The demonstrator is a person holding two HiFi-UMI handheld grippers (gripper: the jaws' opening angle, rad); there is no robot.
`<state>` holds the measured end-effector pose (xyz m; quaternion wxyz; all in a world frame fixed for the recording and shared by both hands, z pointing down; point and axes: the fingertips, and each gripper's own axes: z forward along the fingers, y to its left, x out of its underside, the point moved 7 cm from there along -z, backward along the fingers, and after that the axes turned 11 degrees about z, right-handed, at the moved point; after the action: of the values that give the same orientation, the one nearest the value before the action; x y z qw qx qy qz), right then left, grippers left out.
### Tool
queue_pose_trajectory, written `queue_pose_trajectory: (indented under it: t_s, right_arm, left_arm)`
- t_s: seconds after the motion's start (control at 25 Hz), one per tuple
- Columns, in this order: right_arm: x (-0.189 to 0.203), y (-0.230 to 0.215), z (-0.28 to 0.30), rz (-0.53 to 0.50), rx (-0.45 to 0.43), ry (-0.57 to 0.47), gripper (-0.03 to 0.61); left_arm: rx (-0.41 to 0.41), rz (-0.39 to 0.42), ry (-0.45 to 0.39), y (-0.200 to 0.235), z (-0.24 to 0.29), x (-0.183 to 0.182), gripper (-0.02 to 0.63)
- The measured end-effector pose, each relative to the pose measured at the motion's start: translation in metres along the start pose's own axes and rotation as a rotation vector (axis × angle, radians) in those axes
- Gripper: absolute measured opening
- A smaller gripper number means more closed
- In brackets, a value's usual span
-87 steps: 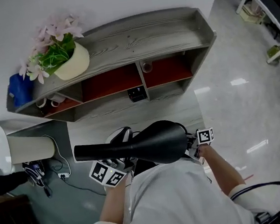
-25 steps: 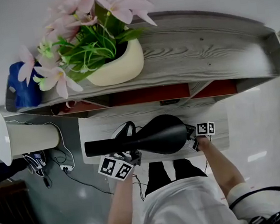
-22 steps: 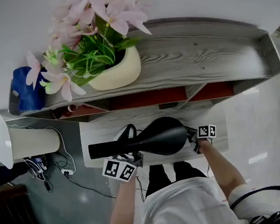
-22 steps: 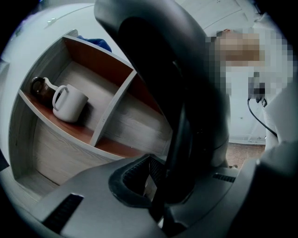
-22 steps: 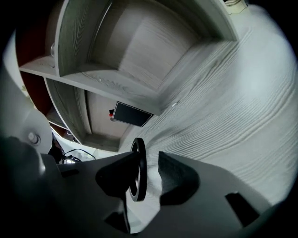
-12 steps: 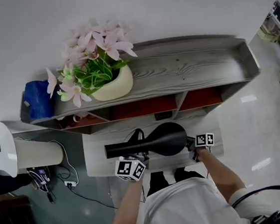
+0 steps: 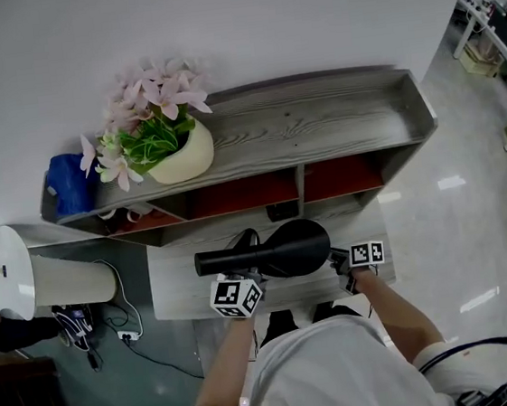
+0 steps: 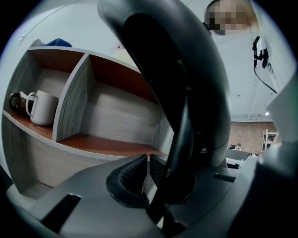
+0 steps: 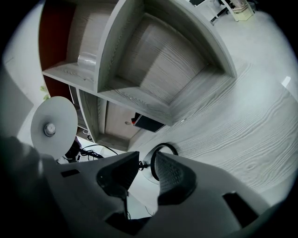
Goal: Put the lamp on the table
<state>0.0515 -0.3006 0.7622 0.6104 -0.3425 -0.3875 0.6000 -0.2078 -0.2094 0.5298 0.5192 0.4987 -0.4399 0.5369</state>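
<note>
A black lamp (image 7: 286,248) with a teardrop shade lies sideways over the low grey wood table (image 7: 176,284). My left gripper (image 7: 244,279) is shut on a thin black part of the lamp (image 8: 186,69), whose shade looms over the left gripper (image 8: 147,172). At the lamp's right end sits my right gripper (image 7: 342,260). In the right gripper view the right gripper (image 9: 145,169) shows a gap between its pads and its jaws are closing. Nothing is pressed between them. A black ring (image 9: 165,144) lies beyond on the table (image 9: 242,130).
A grey shelf unit (image 7: 317,117) stands against the wall behind the table, with a cream flower pot (image 7: 175,156) and a blue object (image 7: 69,182) on top. Mugs (image 8: 42,107) and a black box (image 7: 282,211) sit in its compartments. A white round appliance (image 7: 7,271) and cables (image 7: 76,322) lie at left.
The lamp and both grippers have gone forward over the low table and look farther below the head camera. The left gripper's hold on the lamp has not changed.
</note>
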Motion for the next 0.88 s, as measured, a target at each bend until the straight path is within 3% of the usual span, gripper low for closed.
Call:
queue_pose_trajectory:
  t_s: [0.16, 0.4, 0.52, 0.6, 0.88]
  right_arm:
    - [-0.005, 0.001, -0.012, -0.011, -0.030, 0.002, 0.121]
    - [-0.004, 0.000, -0.030, -0.031, -0.054, 0.013, 0.120]
    - [0.001, 0.003, -0.038, -0.051, -0.064, 0.039, 0.118]
    - [0.003, 0.005, -0.042, -0.065, -0.071, 0.052, 0.118]
    - [0.014, 0.014, -0.046, -0.108, -0.092, 0.063, 0.117]
  left_arm:
    - [0.000, 0.020, 0.006, -0.008, -0.002, 0.001, 0.011]
    - [0.075, 0.036, 0.046, -0.012, -0.006, 0.002, 0.024]
    - [0.104, 0.038, 0.072, -0.009, -0.012, 0.002, 0.095]
    - [0.117, 0.056, 0.088, -0.008, -0.017, 0.002, 0.104]
    - [0.084, 0.066, 0.109, -0.012, -0.044, 0.007, 0.106]
